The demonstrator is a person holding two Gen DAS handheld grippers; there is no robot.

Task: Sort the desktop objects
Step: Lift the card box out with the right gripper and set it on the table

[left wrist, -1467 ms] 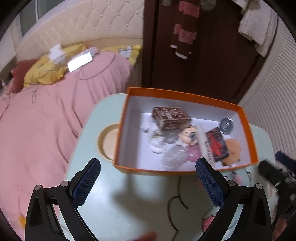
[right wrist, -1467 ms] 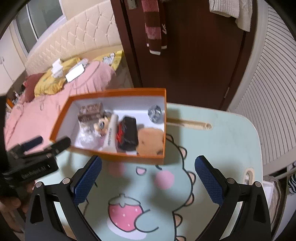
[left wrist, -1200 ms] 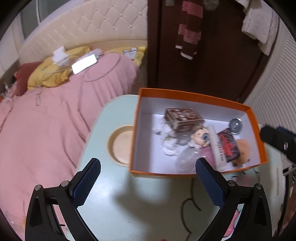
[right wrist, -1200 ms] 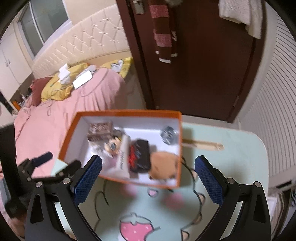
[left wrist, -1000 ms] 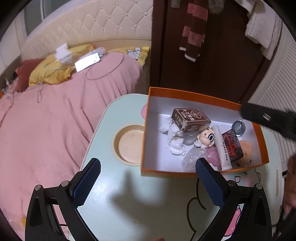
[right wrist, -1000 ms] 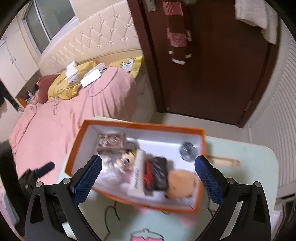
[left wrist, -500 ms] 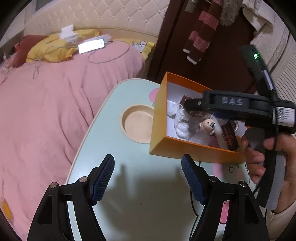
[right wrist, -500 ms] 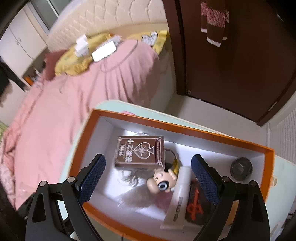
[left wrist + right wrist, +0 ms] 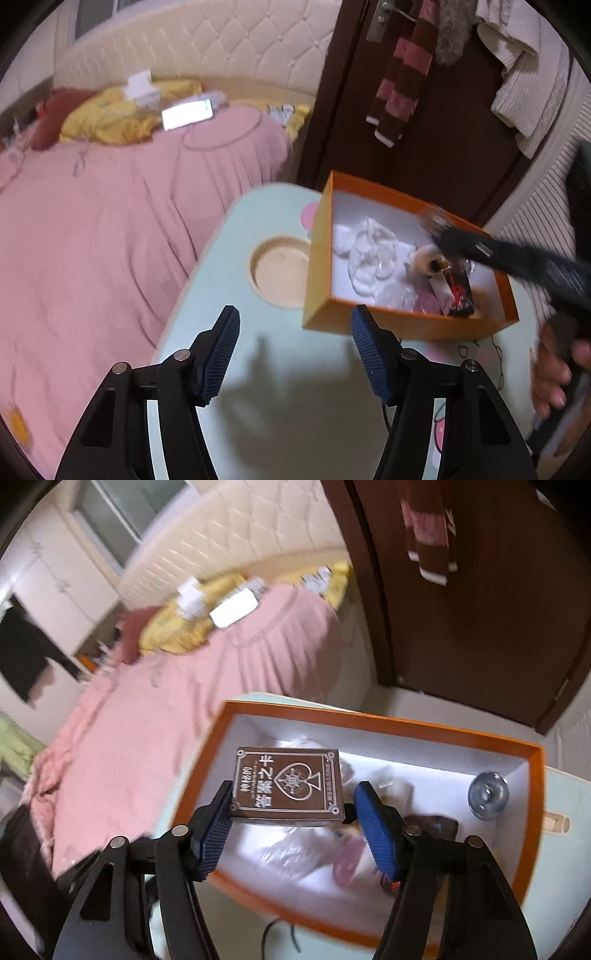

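An orange box (image 9: 406, 326) (image 9: 406, 723) with a white inside stands on the mint table (image 9: 295, 398). My right gripper (image 9: 293, 801) reaches into it, jaws closing around a brown card box (image 9: 288, 782). The left pad touches the card box's edge and the right pad is a sliver off. Under it lie clear wrap (image 9: 291, 853), a dark red pack (image 9: 436, 827) and a clear round lid (image 9: 487, 799). My left gripper (image 9: 295, 332) hovers over the table at the orange box's near-left corner, jaws closing, pressing on nothing. A doll head (image 9: 424, 260) shows in the box.
A round wooden recess (image 9: 280, 271) sits in the table left of the box. The pink bed (image 9: 92, 240) borders the table's left edge. A dark door (image 9: 443, 147) with a hanging scarf stands behind. A person's hand (image 9: 554, 376) holds the right tool.
Both pairs of jaws have narrowed. My right gripper came down into the orange box and now straddles the card box. In the left view the box has slid towards the right.
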